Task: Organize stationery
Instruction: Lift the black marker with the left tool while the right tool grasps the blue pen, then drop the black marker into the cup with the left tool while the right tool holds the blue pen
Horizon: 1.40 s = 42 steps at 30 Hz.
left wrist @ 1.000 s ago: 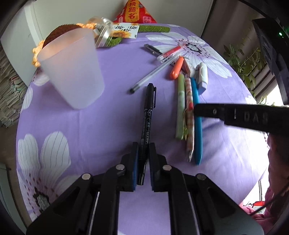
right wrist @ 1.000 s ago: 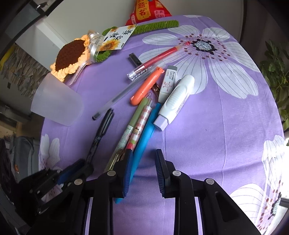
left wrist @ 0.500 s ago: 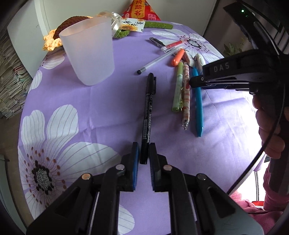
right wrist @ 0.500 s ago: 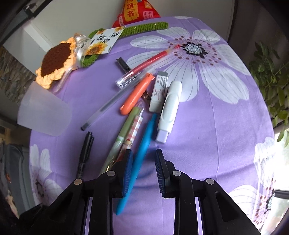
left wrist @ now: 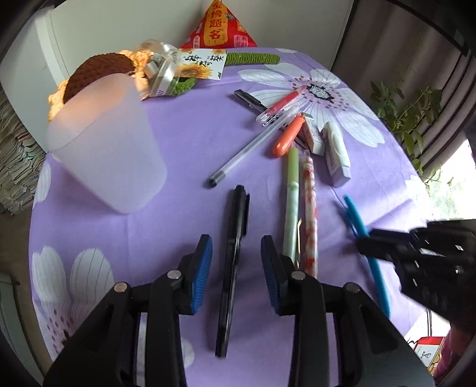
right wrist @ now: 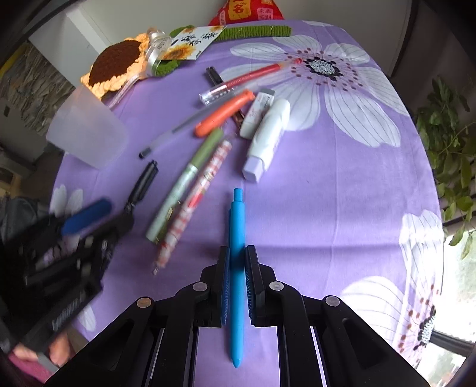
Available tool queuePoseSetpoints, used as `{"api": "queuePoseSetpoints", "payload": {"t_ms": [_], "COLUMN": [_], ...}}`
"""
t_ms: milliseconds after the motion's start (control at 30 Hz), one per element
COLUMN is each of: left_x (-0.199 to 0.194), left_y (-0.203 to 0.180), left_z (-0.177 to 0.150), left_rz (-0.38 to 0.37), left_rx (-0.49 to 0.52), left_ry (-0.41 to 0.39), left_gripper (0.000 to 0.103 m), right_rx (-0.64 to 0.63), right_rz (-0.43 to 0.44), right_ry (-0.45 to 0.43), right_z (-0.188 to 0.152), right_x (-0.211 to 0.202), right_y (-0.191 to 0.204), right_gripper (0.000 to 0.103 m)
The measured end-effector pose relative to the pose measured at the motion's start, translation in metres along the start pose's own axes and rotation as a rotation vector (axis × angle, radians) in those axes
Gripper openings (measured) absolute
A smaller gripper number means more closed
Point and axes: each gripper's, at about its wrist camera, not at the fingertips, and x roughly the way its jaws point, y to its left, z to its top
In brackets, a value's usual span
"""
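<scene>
A black marker (left wrist: pixel 233 253) lies on the purple flowered cloth, between the jaws of my left gripper (left wrist: pixel 236 253), which is open and does not touch it. My right gripper (right wrist: pixel 237 262) is shut on a blue pen (right wrist: pixel 237 238), also seen in the left wrist view (left wrist: pixel 361 229). A frosted plastic cup (left wrist: pixel 107 143) stands upright at the left. A green pen (left wrist: pixel 291 196) and a red-patterned pen (left wrist: pixel 309 208) lie side by side in the middle.
Farther back lie a clear gel pen (left wrist: pixel 253 148), an orange cutter (left wrist: pixel 288 137), a red pen (left wrist: pixel 282 107), an eraser (left wrist: pixel 312 137) and a white correction tape (left wrist: pixel 336 151). A crochet sunflower (left wrist: pixel 98 71) and a red pouch (left wrist: pixel 217 26) sit at the far edge.
My left gripper has opened and let go of the black marker, which now lies on the cloth. My right gripper has closed on the blue pen and pulled it away from the other pens.
</scene>
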Motion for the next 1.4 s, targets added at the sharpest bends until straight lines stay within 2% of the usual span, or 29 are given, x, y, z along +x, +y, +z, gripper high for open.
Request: {"api": "queuePoseSetpoints", "payload": {"t_ms": [67,267,333,367,400,533,567,600,700,867,1267,1400], "left_x": [0.009,0.016,0.016,0.016,0.016,0.015,0.014,0.011,-0.004,-0.038,-0.098,-0.122], "left_y": [-0.001,-0.004,-0.005,-0.005,-0.006,-0.008,-0.007,-0.006,-0.003,-0.001,0.000,0.004], "left_z": [0.006,0.016,0.018,0.018,0.018,0.017,0.016,0.015,0.012,0.011,0.010,0.019], "left_rz": [0.006,0.036,0.036,0.034,0.029,0.038,0.033,0.021,-0.004,-0.025,-0.024,-0.009], "left_rx": [0.002,0.023,0.027,0.030,0.039,0.043,0.036,0.026,0.011,-0.014,-0.035,-0.034], "left_ry": [0.022,0.014,0.015,0.016,0.014,0.021,0.021,0.016,-0.026,-0.104,-0.250,-0.316], "left_gripper": [0.031,0.032,0.032,0.027,0.014,0.012,0.012,0.012,0.012,0.012,0.010,0.009], "right_rx": [-0.007,-0.017,-0.021,-0.028,-0.034,-0.056,-0.069,-0.077,-0.051,-0.041,-0.058,-0.062], "right_rz": [-0.005,-0.015,-0.024,-0.032,-0.037,-0.075,-0.089,-0.103,-0.053,-0.020,0.027,0.039], "right_ry": [0.004,0.010,0.006,-0.001,-0.005,-0.035,-0.036,-0.040,-0.042,-0.113,-0.262,-0.292], "right_z": [-0.007,-0.008,-0.004,-0.001,0.003,0.009,0.009,0.009,0.008,0.003,-0.006,-0.007], "right_x": [0.000,-0.002,-0.001,-0.001,0.002,0.005,0.006,0.006,0.003,-0.023,-0.076,-0.083], "right_y": [-0.003,-0.010,-0.007,-0.004,0.000,0.010,0.013,0.015,0.011,0.005,0.005,0.005], "right_gripper": [0.011,0.011,0.017,0.019,0.023,0.024,0.022,0.014,0.014,0.014,0.014,0.014]}}
